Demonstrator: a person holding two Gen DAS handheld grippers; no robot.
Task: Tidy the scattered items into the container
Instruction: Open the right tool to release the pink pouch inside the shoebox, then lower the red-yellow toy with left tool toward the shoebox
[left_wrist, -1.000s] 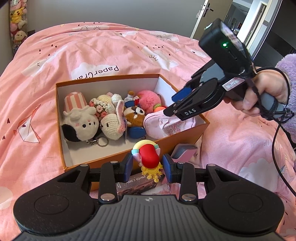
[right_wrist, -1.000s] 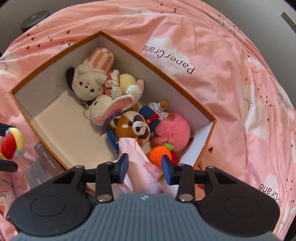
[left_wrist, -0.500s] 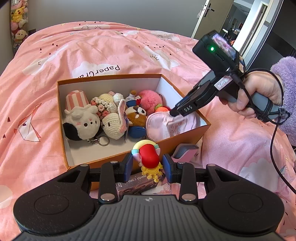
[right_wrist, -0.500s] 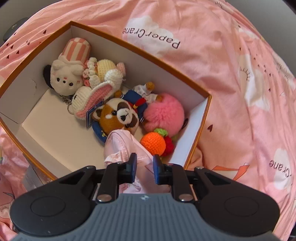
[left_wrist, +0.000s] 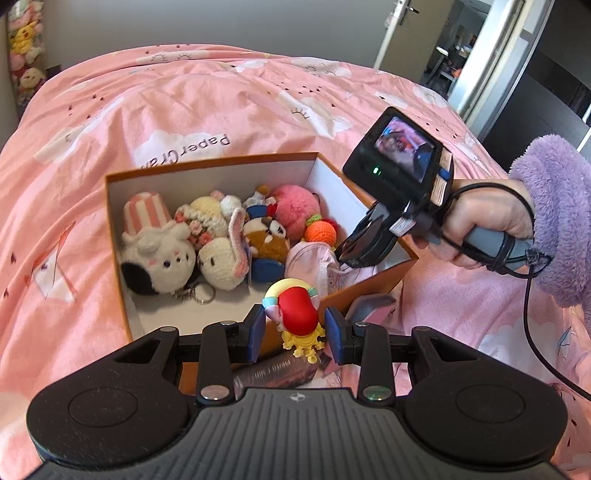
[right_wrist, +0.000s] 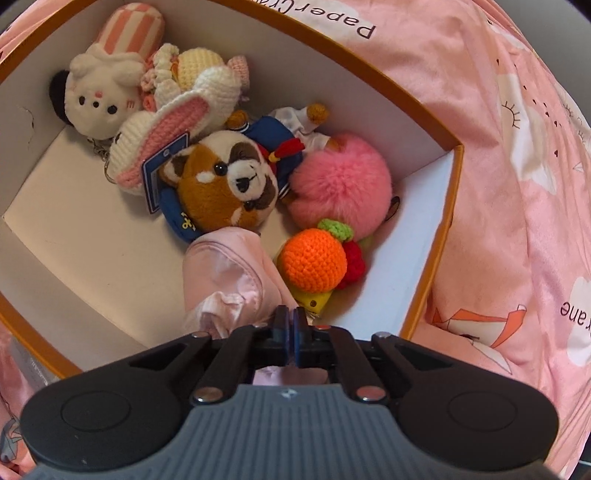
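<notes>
Right gripper (right_wrist: 290, 325), low centre of frame, pinched tight on soft pink pouch (right_wrist: 229, 273) inside orange box (right_wrist: 448, 206); left gripper (left_wrist: 295, 330) clamping hard, light figurine (left_wrist: 297, 314) by its middle, lower centre.

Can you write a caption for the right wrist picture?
Shut right gripper pokes the pink cloth pouch inside the orange box of plush toys.

The pink bedspread (left_wrist: 221, 96) bears the words "PaperCrane", upside down, in a white cloud just behind the box (left_wrist: 207, 162); the right wrist view shows them again beside the box rim, and a cut-off "ane" further right. Lettering on the dark pack (left_wrist: 273, 371) under the left tool is too blurred to read.
</notes>
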